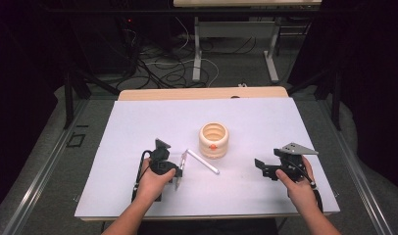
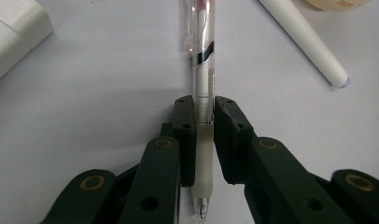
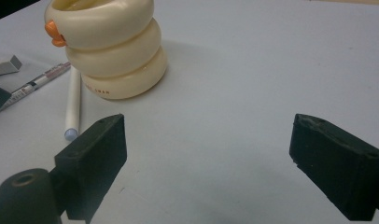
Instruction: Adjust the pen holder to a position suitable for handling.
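Clear pen [image 2: 202, 84]: clamped in my left gripper [image 2: 204, 116].
White pen [image 2: 305, 39]: just beside (touching neither).
Cream holder [image 3: 108, 46]: contents unseen.
Right gripper [image 3: 211, 154]: jaws wide apart.

bare worktop [image 1: 265, 127] lies open at right and top of the frame; the holder [image 1: 214, 140] and white pen [image 1: 202, 161] block the centre.

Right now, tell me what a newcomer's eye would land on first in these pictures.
First the cream ringed holder with an orange spot, standing upright mid-table on the white sheet. Next the left tool, jaws closed on a clear pen at its pale grip, just left of the holder. A white pen lies loose between them, and the right tool hangs open to the right.
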Available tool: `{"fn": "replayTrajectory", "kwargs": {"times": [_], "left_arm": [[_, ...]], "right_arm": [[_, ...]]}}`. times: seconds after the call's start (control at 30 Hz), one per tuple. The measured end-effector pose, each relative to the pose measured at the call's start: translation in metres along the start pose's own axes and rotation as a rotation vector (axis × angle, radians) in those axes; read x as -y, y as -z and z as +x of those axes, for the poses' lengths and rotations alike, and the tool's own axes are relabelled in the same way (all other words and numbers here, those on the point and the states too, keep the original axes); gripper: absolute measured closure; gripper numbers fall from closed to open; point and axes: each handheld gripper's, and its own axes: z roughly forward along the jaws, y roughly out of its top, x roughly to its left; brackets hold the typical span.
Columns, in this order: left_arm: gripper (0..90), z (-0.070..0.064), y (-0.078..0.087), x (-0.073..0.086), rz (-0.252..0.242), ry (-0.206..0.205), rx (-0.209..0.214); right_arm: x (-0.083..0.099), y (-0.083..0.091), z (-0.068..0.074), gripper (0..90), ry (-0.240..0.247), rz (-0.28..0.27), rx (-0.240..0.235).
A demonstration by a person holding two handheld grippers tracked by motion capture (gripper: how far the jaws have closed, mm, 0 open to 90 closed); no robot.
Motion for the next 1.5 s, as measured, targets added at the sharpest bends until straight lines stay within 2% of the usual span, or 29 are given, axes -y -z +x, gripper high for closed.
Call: {"fn": "replayTrajectory", "kwargs": {"times": [0.07,0.17,0.43,0.47,0.5,0.53,0.57,0.63,0.67,0.7,0.77,0.83,0.87,0.9,0.97,1.0,1.07,1.1,1.13,1.17,1.2,1.23,1.33,1.4,1.5], "left_arm": [[79.6,-0.001,0.0,0.001,-0.005,0.048,0.019],[79.7,0.002,0.0,0.001,-0.007,0.052,0.027],[79.7,0.002,0.002,0.002,-0.005,0.057,0.028],[79.7,0.003,0.002,0.001,-0.004,0.037,0.021],[79.8,0.002,0.002,0.002,-0.011,0.058,0.028],[79.7,0.004,0.004,0.001,-0.009,0.023,0.017],[79.7,0.003,0.005,0.001,-0.009,0.044,0.032],[79.7,0.004,0.007,0.001,-0.018,0.027,0.03],[79.8,0.003,0.007,0.001,-0.023,0.046,0.038],[79.8,0.005,0.01,0.001,-0.018,0.013,0.028],[79.8,0.004,0.011,0.001,-0.031,0.033,0.041],[79.9,0.005,0.013,0.001,-0.033,0.011,0.033],[79.9,0.005,0.014,0.002,-0.04,0.026,0.04],[79.9,0.008,0.016,0.001,-0.032,-0.008,0.028],[79.9,0.006,0.015,0.001,-0.045,0.037,0.039],[79.9,0.009,0.015,0.001,-0.037,0.007,0.03],[79.9,0.009,0.014,0.001,-0.039,0.027,0.034],[79.9,0.01,0.013,0.001,-0.03,0.005,0.027],[79.9,0.008,0.012,0.001,-0.033,0.035,0.032],[79.8,0.007,0.011,0.001,-0.035,0.03,0.02],[79.8,0.009,0.011,0.001,-0.023,-0.001,0.007],[79.8,0.008,0.011,0.001,-0.029,0.009,0.003],[79.8,0.008,0.011,0.001,-0.019,-0.004,-0.017],[79.8,0.007,0.011,0.001,-0.017,0.007,-0.027],[79.6,0.008,0.011,0.0,0.006,-0.028,-0.05]], "right_arm": [[0.0,0.0,0.0,11.0,0.001,0.0,-0.001],[0.0,0.0,0.0,11.2,-0.002,0.001,-0.001],[0.0,0.0,0.0,11.8,-0.001,0.0,-0.005],[0.0,0.001,0.0,11.8,0.001,0.0,-0.005],[0.0,0.001,0.0,11.8,-0.001,0.0,-0.005],[0.0,0.001,0.0,11.9,-0.001,0.0,-0.005],[0.0,0.001,0.0,11.9,-0.001,0.0,-0.005],[0.0,0.0,0.001,11.9,-0.001,0.002,-0.002],[0.0,0.0,0.001,11.9,-0.002,0.002,-0.002],[0.0,0.0,0.001,12.0,-0.002,0.003,-0.002],[0.0,0.0,0.001,12.1,-0.003,0.004,-0.002],[0.0,0.0,0.001,12.2,-0.002,0.004,-0.002],[0.0,0.0,0.001,12.1,-0.002,0.003,-0.003],[0.0,0.0,0.001,12.2,-0.002,0.003,-0.003],[0.0,0.0,0.001,12.2,-0.004,0.003,-0.003],[0.0,0.0,0.001,12.2,-0.003,0.003,-0.003],[0.0,0.0,0.001,12.2,-0.002,0.004,-0.003],[0.0,0.0,0.001,12.3,-0.002,0.004,-0.003],[0.0,0.0,0.001,12.3,-0.002,0.004,-0.004],[0.0,0.0,0.001,12.3,-0.003,0.004,-0.004],[0.0,0.0,0.001,12.3,-0.002,0.004,-0.004],[0.0,0.0,0.001,12.3,-0.004,0.004,-0.003],[0.0,0.0,0.001,12.4,-0.003,0.004,-0.003],[0.0,0.0,0.001,12.4,-0.003,0.004,-0.004],[0.0,0.0,0.001,12.6,-0.003,0.004,-0.004]]}}
